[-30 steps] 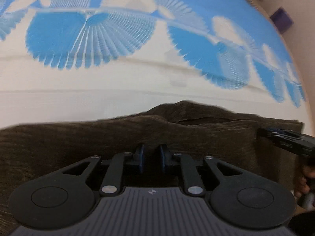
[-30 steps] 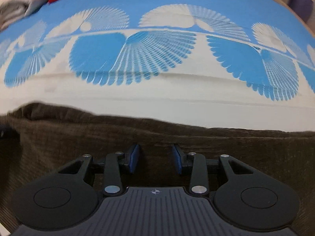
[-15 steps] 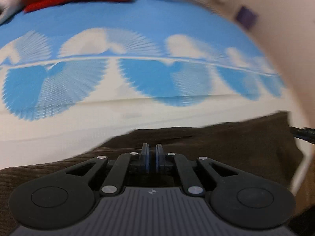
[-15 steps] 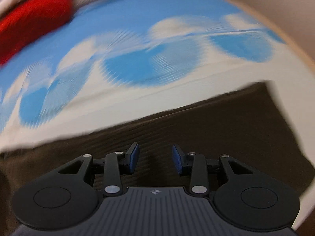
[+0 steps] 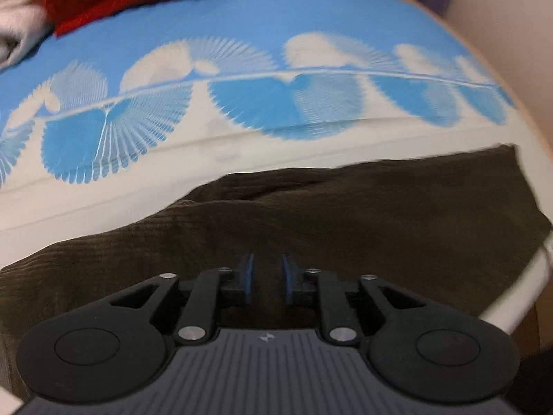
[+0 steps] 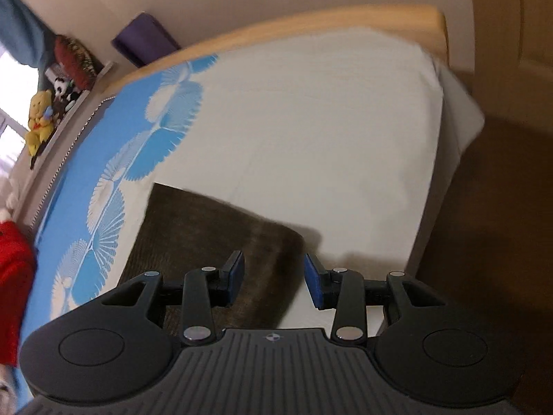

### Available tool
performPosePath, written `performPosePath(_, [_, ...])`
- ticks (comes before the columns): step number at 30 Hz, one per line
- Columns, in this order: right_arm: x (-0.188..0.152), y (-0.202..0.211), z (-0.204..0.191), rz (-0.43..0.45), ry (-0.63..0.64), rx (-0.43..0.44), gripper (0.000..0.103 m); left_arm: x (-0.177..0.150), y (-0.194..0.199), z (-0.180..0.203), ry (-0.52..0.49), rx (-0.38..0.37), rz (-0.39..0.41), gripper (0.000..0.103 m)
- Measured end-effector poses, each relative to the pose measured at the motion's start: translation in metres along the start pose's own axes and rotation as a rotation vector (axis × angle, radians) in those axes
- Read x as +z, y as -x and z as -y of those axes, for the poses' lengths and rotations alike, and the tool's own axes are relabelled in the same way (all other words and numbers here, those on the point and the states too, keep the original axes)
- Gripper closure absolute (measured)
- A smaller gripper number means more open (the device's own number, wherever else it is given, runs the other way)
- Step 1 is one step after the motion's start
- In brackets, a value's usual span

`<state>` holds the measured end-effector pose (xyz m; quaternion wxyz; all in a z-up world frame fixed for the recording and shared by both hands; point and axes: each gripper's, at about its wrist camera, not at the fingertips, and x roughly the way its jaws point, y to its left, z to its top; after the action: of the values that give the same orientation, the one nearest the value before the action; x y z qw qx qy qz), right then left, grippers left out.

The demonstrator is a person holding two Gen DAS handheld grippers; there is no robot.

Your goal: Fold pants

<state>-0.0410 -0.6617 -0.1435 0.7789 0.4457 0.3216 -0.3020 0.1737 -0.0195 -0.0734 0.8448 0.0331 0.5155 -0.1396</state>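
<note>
Bed (image 5: 311, 7) sheet's slick; our left hand-held gripper (image 5: 266, 278) is opening, empty, right hand-held gripper (image 6: 274, 276) gapes empty, so the pants (image 5: 345, 214) may slide or unfold.

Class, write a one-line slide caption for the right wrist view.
Right gripper, jaws open, hovers over the end of brown pants on a blue-and-white bedsheet.
</note>
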Motion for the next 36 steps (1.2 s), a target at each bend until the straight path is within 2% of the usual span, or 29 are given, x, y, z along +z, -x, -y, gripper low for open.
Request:
performPosePath(2, [-0.001,-0.012,0.008,-0.02,-0.037,0.014,0.061,-0.019,0.023,0.013,-0.003,-0.041,0.04,0.072])
performPosePath(5, [-0.004,-0.024,0.009,-0.044,-0.112,0.052,0.058,-0.053,0.034,0.024,0.072,-0.116,0.063,0.071])
performPosePath(6, [-0.005,-0.029,0.009,-0.051,-0.129,0.062,0.055,-0.067,0.032,0.025,0.11,-0.129,0.06,0.071])
performPosePath(9, [-0.006,-0.042,0.004,-0.074,-0.138,0.049,0.053,-0.098,0.019,0.033,0.171,-0.135,-0.025,0.072])
performPosePath(11, [-0.005,-0.046,0.001,-0.064,-0.138,0.054,0.053,-0.103,0.02,0.041,0.111,-0.133,-0.017,0.071])
performPosePath(12, [-0.004,-0.048,-0.001,-0.055,-0.141,0.056,0.053,-0.102,0.022,0.047,0.055,-0.108,0.011,0.071])
performPosePath(14, [-0.003,-0.052,-0.005,-0.043,-0.132,0.056,0.053,-0.1,0.022,0.046,0.012,-0.07,0.04,0.071])
performPosePath(16, [-0.004,-0.055,-0.01,-0.03,-0.11,0.036,0.06,-0.098,0.018,0.036,0.039,-0.063,0.043,0.071])
performPosePath(17, [-0.005,-0.055,-0.012,-0.023,-0.107,0.014,0.074,-0.098,0.016,0.03,0.063,-0.065,0.039,0.071])
performPosePath(21, [-0.006,-0.051,-0.012,0.01,-0.163,0.009,0.08,-0.091,0.016,0.01,0.129,-0.058,0.043,0.071])
performPosePath(24, [-0.01,-0.034,-0.026,0.071,-0.143,0.039,0.082,-0.088,0.021,-0.001,0.174,-0.056,0.066,0.071])
performPosePath(26, [-0.014,-0.014,-0.051,0.132,-0.045,0.076,0.083,-0.086,0.034,-0.01,0.198,-0.065,0.091,0.071])
performPosePath(28, [-0.027,0.012,-0.092,0.215,0.131,0.119,0.084,-0.085,0.043,-0.017,0.218,-0.061,0.117,0.071])
performPosePath(30, [-0.057,0.044,-0.143,0.278,0.328,0.186,0.084,-0.088,0.049,-0.025,0.241,-0.056,0.133,0.071])
performPosePath(31, [-0.077,0.061,-0.171,0.304,0.445,0.201,0.084,-0.089,0.052,-0.028,0.247,-0.053,0.137,0.071])
performPosePath(33, [-0.139,0.098,-0.228,0.376,0.725,0.22,0.084,-0.094,0.056,-0.038,0.257,-0.048,0.142,0.071])
performPosePath(36, [-0.237,0.136,-0.274,0.395,0.971,0.378,0.084,-0.102,0.055,-0.054,0.283,-0.025,0.124,0.071])
